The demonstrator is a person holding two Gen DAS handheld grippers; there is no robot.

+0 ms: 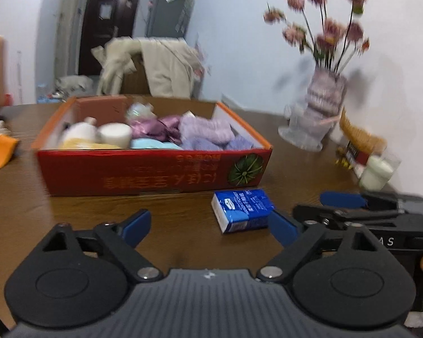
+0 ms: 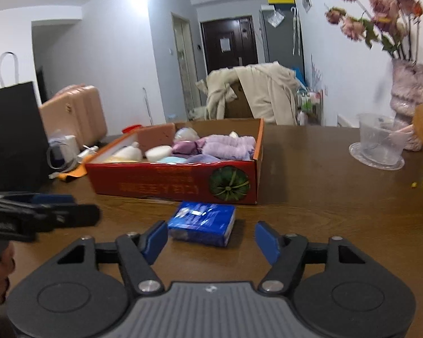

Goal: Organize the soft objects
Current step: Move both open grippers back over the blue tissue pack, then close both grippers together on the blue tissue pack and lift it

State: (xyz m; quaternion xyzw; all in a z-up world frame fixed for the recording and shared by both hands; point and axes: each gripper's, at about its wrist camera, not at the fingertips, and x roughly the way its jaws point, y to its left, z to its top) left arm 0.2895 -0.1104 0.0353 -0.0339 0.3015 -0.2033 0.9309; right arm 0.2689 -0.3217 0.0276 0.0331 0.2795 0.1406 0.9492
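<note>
- The desk (image 2: 324,197) was a broad slab of dark brown wood with a visible grain and a dull sheen.
- A shallow red cardboard box (image 1: 155,169) with orange rims and a printed green pumpkin sat open on it, rectangular and low-walled.
- Inside lay soft things packed close: lilac knitted cloths (image 1: 206,132) with a ribbed, fluffy surface, a crumpled shiny mauve fabric (image 1: 158,126), a pale blue pad (image 1: 152,143), a round white foam puck (image 1: 115,135) and a cream plush toy (image 1: 79,133).
- A frosted pinkish vase (image 2: 409,104) of dusty-pink flowers stood at the far right of the desk, beside a clear ribbed plastic cup (image 2: 378,140) on a saucer.
- The tissue pack (image 2: 203,222), a small squarish block in glossy blue film, rested on the desk just in front of the box, outside it.
- The right gripper (image 2: 211,239) was held low and level, its blue-padded fingers (image 2: 155,239) spread wide either side of the pack's near end, gripping nothing.
- The left gripper (image 1: 208,228) hovered low too, fingers (image 1: 138,225) parted and empty, the pack just beside its right finger.
</note>
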